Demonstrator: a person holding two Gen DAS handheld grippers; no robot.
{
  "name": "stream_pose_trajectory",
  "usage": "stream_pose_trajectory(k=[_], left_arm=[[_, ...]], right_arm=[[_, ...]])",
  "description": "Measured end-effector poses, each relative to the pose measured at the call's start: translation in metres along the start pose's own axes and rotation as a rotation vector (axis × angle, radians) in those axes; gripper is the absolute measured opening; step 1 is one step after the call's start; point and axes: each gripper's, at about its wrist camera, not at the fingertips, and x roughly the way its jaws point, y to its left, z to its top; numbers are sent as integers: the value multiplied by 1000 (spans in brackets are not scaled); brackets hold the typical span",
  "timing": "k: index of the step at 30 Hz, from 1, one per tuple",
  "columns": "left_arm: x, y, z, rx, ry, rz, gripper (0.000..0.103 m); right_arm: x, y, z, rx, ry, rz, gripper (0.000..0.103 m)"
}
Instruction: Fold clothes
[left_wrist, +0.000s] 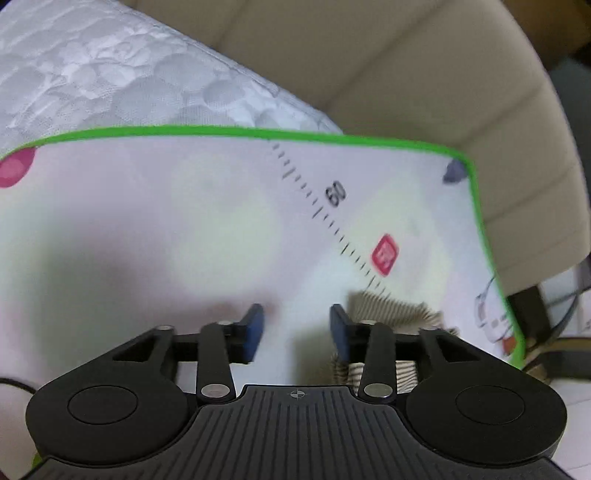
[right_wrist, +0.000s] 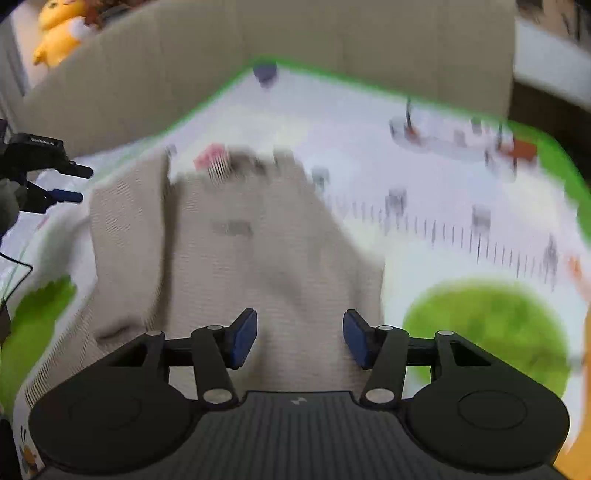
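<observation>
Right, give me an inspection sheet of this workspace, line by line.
Surface: printed play mat with green border and ruler marks.
Job's things: beige striped garment lying on the mat, rumpled, partly folded.
Clutter: nothing seen on the mat.
Grippers: left gripper open, empty, over bare mat; right gripper open, empty, over the garment.
Cables: thin black cable at the right view's left edge.
Surroundings: beige sofa, white patterned cushion, yellow plush toy.

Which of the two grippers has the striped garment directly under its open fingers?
The right gripper: the beige striped garment lies under it. The left gripper is over bare mat.
</observation>
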Motion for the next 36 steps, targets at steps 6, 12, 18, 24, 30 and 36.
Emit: stream_pose_trajectory(k=[6,12,18,24,30,36], left_arm=[[13,-85,-7,390,-3,-75,95],[75,-133,-59,673,33,97,81],[79,-106,-55,731,-24,216,24],[103,-85,-34,796,-190,450,18],[78,-66,-23,669,-199,420,29],[21,-110,-90,934,-204,141,86]], right_arm=[[57,27,74,-193,5,-87,66],[121,29,69,-265,60,-173,17],[100,-12,85,-173,-58,-171,11],[159,-35,62,-244,8,-241,22],[106,-24,46,-239,-35,-139,32],[52,-13,30,-233,-78,-37,32]])
